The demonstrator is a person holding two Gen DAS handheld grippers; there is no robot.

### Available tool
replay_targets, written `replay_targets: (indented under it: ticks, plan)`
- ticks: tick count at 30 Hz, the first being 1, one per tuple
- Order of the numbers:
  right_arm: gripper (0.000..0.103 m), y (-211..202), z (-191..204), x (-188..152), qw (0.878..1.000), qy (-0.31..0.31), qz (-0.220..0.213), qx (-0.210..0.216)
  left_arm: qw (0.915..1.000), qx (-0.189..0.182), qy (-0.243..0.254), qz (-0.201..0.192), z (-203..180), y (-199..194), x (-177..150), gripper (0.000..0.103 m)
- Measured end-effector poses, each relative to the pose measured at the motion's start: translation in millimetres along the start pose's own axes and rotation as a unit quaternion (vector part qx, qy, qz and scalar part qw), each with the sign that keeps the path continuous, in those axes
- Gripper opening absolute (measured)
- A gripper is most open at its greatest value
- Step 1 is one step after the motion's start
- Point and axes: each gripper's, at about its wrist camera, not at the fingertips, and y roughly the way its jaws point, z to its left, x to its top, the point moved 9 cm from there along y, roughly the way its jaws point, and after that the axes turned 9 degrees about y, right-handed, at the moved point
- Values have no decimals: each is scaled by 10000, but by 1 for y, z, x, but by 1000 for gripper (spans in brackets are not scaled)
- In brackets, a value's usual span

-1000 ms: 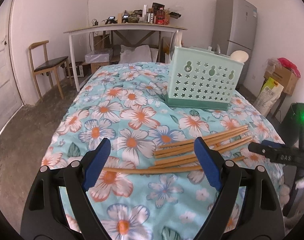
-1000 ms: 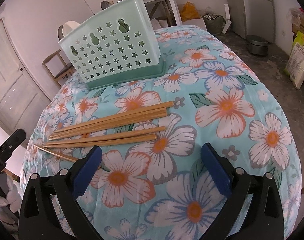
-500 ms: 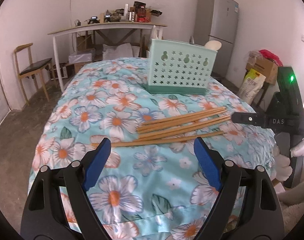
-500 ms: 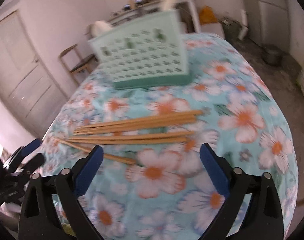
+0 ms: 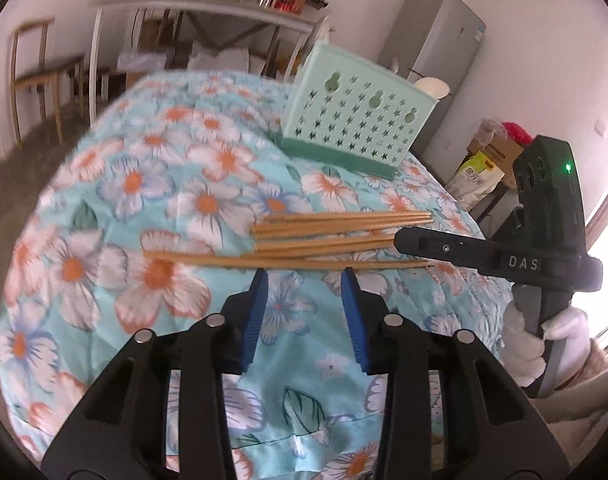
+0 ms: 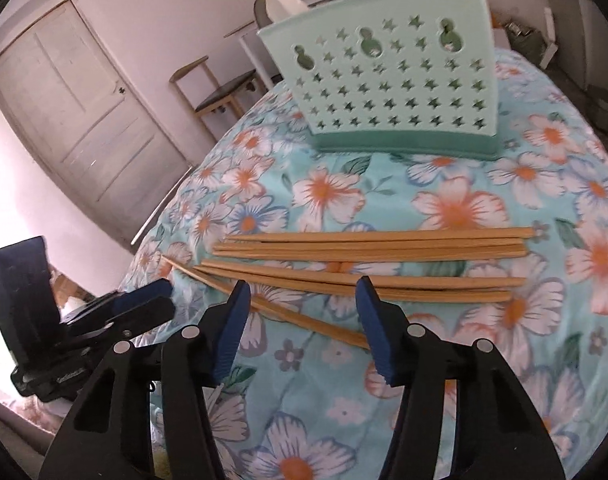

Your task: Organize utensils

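Left tool (image 5: 304, 280) and right tool (image 6: 302, 292): jaws just narrowed, both released, gripping nothing. Chopsticks (image 6: 368, 264) lie mid-frame; holder (image 6: 388, 76) stands upper right.

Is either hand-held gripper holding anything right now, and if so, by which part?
Nothing is held. The left hand-held gripper and the right hand-held gripper have just been closing, with nothing between the pads. All the chopsticks lie on the floral cloth.

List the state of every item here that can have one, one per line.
left gripper: jaws just closing, still apart, nothing between them
right gripper: jaws just closing, still apart, straddling the loose chopstick
chopsticks: lying flat on the cloth
loose chopstick: lying askew, apart from the rest
utensil basket: upright, spoons poking out
door: shut
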Motion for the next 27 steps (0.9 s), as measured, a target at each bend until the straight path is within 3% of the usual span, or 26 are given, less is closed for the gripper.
replay_targets:
  ticks: [7, 16, 23, 27]
  plan:
    - [53, 16, 4, -11, 9993, -103, 341, 127, 9923, -564, -1086, 200, 24, 19, -7, 34]
    - [53, 16, 7, -15, 9979, -201, 539, 304, 9794, -893, -1805, 140, 36, 23, -4, 34]
    - [53, 11, 12, -21, 9974, -253, 514, 440, 9743, -690, -2133, 202, 42, 21, 1, 34]
    - [53, 8, 11, -24, 9972, -233, 487, 513, 9614, -517, -2680, 345, 53, 27, -3, 25]
